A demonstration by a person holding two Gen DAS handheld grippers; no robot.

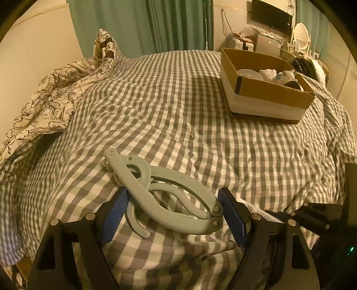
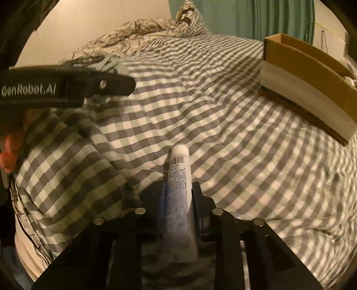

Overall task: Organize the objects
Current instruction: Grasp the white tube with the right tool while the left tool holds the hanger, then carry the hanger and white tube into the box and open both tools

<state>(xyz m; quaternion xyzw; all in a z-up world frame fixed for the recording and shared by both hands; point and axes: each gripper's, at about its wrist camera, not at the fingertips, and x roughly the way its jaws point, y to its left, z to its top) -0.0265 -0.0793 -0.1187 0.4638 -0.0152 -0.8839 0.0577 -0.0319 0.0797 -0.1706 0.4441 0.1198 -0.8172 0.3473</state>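
A pale grey folding hanger (image 1: 156, 196) lies on the checked bedspread between the jaws of my left gripper (image 1: 174, 212), which stands open around it, blue pads to either side. My right gripper (image 2: 178, 194) is shut on a white tube (image 2: 179, 176) with a barcode, its cap end pointing forward just above the bedspread. A cardboard box (image 1: 263, 89) holding white items sits at the far right of the bed; its side shows in the right wrist view (image 2: 312, 89). The left gripper's black body (image 2: 67, 89) shows at the left of the right wrist view.
A floral quilt (image 1: 55, 93) is bunched at the far left of the bed by the wall. Green curtains (image 1: 156, 24) hang behind. A desk with a screen (image 1: 272, 15) and clutter stands at the back right. The checked bedspread (image 1: 167, 107) spreads between the hanger and the box.
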